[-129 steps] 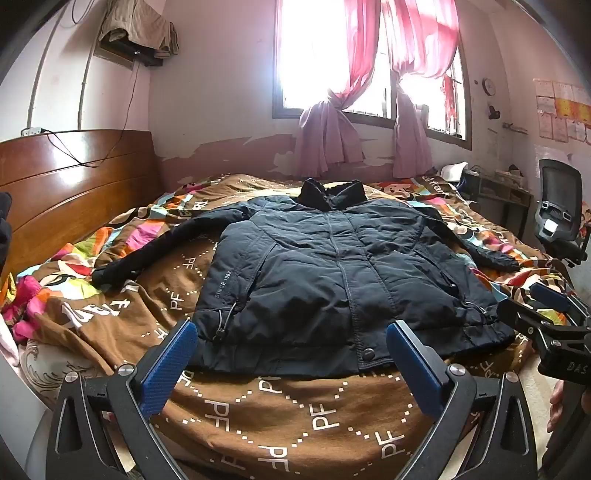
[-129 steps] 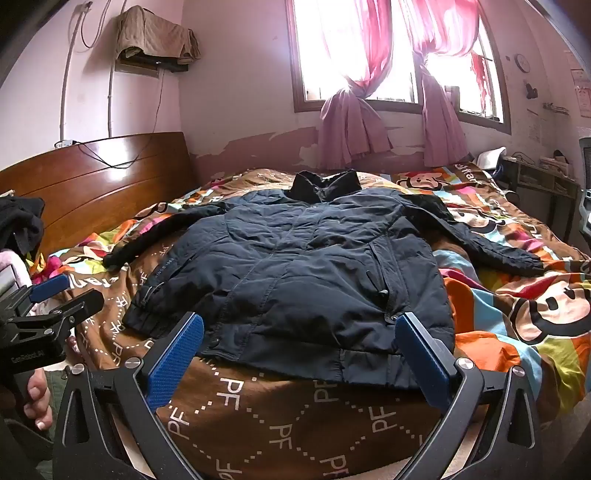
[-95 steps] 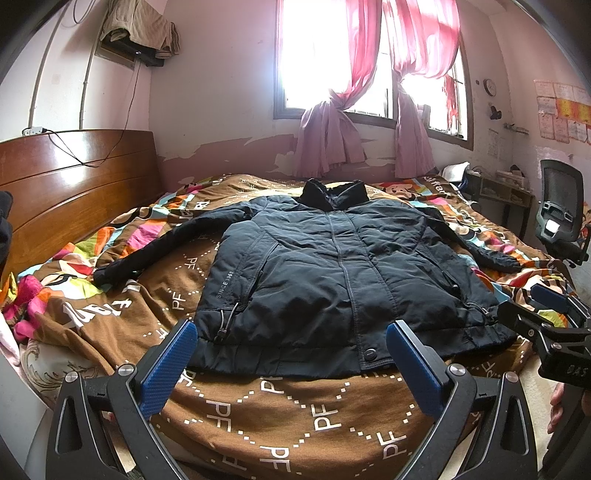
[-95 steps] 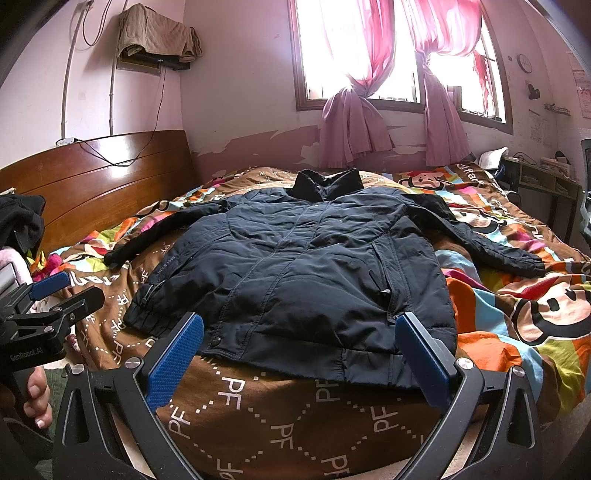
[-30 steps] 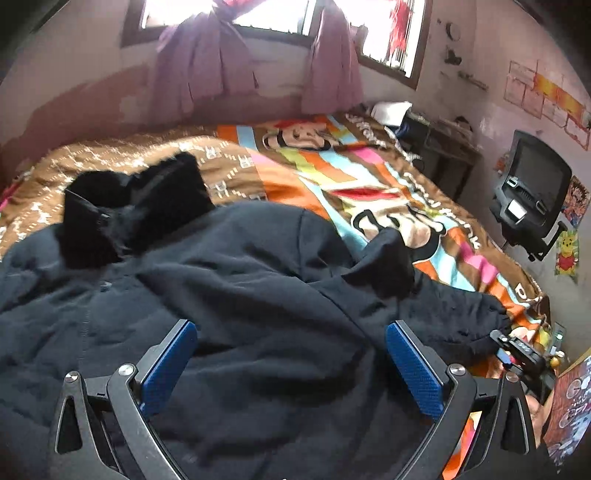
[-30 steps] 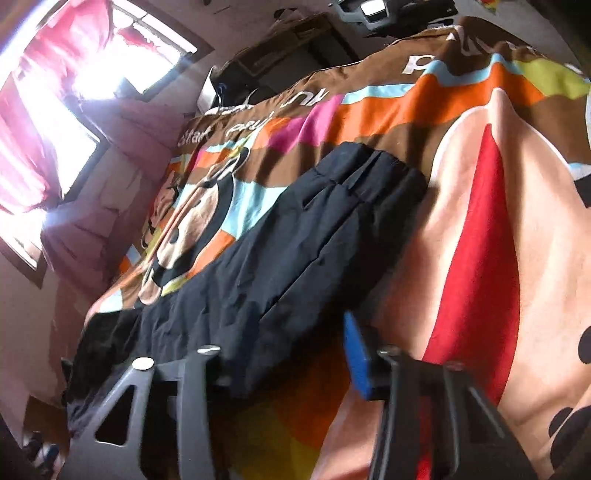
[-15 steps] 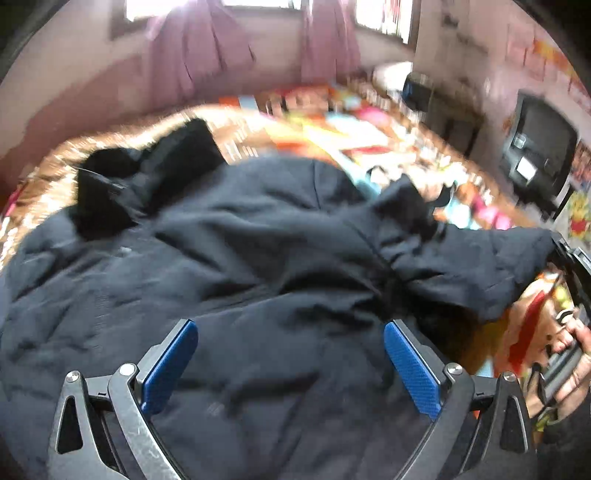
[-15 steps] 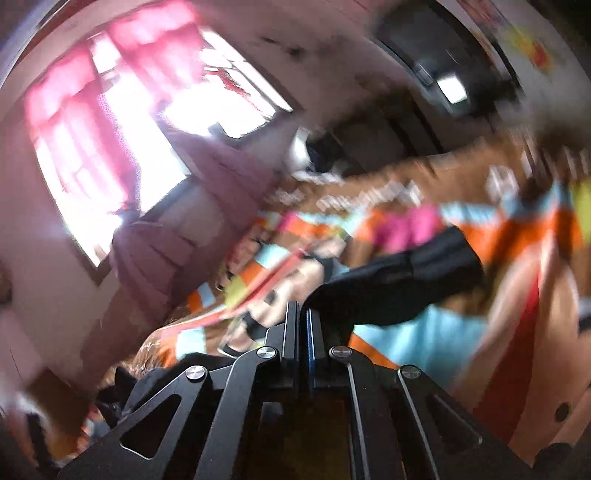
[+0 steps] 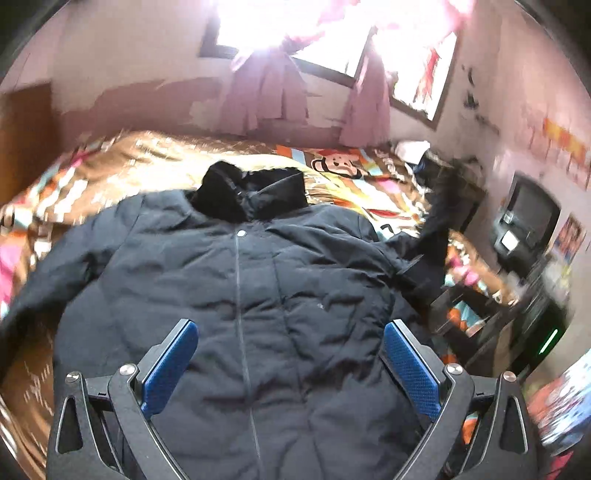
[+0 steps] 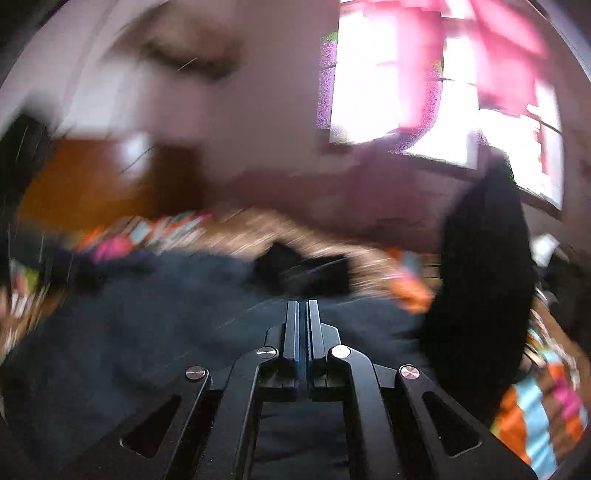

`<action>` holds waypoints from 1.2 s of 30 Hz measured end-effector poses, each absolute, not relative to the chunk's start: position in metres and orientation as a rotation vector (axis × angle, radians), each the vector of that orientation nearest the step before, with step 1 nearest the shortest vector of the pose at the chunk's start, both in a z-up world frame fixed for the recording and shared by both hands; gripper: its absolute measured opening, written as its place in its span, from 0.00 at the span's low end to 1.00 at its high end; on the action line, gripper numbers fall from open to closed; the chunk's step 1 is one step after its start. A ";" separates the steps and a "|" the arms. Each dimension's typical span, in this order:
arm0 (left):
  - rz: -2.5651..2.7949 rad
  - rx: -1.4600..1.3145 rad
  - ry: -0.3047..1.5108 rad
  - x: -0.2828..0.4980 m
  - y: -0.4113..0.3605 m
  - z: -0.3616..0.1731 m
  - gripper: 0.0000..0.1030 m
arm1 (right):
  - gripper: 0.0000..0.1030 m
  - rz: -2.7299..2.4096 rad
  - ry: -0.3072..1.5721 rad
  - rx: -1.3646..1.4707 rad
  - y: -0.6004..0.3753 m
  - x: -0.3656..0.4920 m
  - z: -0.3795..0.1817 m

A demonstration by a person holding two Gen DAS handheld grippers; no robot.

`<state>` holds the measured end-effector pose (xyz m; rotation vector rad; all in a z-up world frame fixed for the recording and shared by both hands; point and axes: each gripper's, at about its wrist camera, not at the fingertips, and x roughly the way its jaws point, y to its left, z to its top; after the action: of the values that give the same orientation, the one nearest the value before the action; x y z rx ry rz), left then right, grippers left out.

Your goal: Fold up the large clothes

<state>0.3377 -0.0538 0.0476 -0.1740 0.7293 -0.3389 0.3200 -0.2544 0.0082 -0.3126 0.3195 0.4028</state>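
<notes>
1. The step in hand looks like the first fold: the right sleeve (image 9: 437, 218) of the dark jacket (image 9: 236, 295) stands lifted off the bed (image 9: 122, 158), apparently on its way across the jacket's body.
2. The right tongs (image 10: 302, 314) are clenched, their fingers pressed together. The raised sleeve shows as a dark upright shape at that view's right, but heavy blur hides whether its cloth sits between the fingers, so the grasp itself cannot be confirmed.
3. The left tongs (image 9: 286, 363) are released, blue pads wide apart, hovering over the jacket's lower front and holding nothing.
4. The jacket lies front up on the bed, collar (image 9: 255, 195) toward the window (image 9: 295, 33), left sleeve spread out sideways.
5. The next move probably calls for laying the sleeve flat across the chest without bunching, then doing likewise with the other one.
6. The bed wears a bright cartoon-print quilt (image 9: 351, 166). Pink curtains (image 9: 269, 96) hang at the window, with a wooden headboard (image 9: 26, 136) to the left and a dark chair (image 9: 528, 225) to the right.
</notes>
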 end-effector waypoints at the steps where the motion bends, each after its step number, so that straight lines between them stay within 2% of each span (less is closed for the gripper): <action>1: -0.329 -0.193 0.734 0.333 -0.049 0.043 0.98 | 0.03 0.441 0.343 -0.347 -0.238 0.314 0.000; 4: -0.295 -0.209 0.758 0.327 -0.034 0.032 0.98 | 0.03 0.512 0.417 -0.427 -0.211 0.298 -0.028; 7: -0.292 -0.209 0.757 0.329 -0.031 0.026 0.98 | 0.06 0.498 0.421 -0.398 -0.222 0.287 -0.029; 8: -0.297 -0.209 0.762 0.333 -0.033 0.024 0.98 | 0.19 0.482 0.438 -0.345 -0.232 0.289 -0.028; 9: -0.302 -0.210 0.769 0.339 -0.036 0.021 0.98 | 0.52 0.456 0.455 -0.282 -0.249 0.298 -0.028; 10: -0.312 -0.216 0.780 0.346 -0.039 0.018 0.98 | 0.70 0.416 0.457 -0.210 -0.270 0.299 -0.029; 11: -0.326 -0.225 0.793 0.353 -0.044 0.015 0.98 | 0.83 0.377 0.447 -0.143 -0.292 0.299 -0.028; 18: -0.457 -0.417 0.869 0.426 -0.114 -0.013 0.98 | 0.83 0.125 0.299 0.194 -0.409 0.303 -0.016; 21: -0.535 -0.552 0.889 0.452 -0.158 -0.023 0.98 | 0.83 0.018 0.283 0.264 -0.444 0.306 -0.017; 26: -0.513 -0.617 0.911 0.499 -0.220 -0.032 0.97 | 0.83 -0.089 0.290 0.339 -0.472 0.321 -0.030; 29: -0.389 -0.669 0.965 0.521 -0.228 -0.049 0.87 | 0.83 -0.088 0.294 0.364 -0.474 0.329 -0.035; 31: -0.274 -0.647 1.007 0.528 -0.233 -0.060 0.84 | 0.83 -0.067 0.307 0.370 -0.477 0.335 -0.037; 32: -0.255 -0.643 1.003 0.528 -0.234 -0.062 0.77 | 0.83 -0.049 0.319 0.386 -0.479 0.336 -0.039; 33: -0.243 -0.635 0.987 0.528 -0.236 -0.064 0.63 | 0.83 -0.044 0.329 0.399 -0.482 0.337 -0.042; 34: -0.242 -0.631 0.978 0.528 -0.236 -0.063 0.54 | 0.83 -0.044 0.340 0.412 -0.483 0.340 -0.044; 35: -0.251 -0.637 0.965 0.528 -0.237 -0.062 0.35 | 0.83 -0.048 0.344 0.417 -0.483 0.341 -0.047; 36: -0.253 -0.646 0.947 0.526 -0.239 -0.059 0.23 | 0.83 -0.053 0.346 0.419 -0.484 0.341 -0.048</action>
<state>0.5260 -0.2386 -0.0590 -0.6456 0.9473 -0.2531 0.3407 -0.4841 -0.0483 0.4189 0.3463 -0.0531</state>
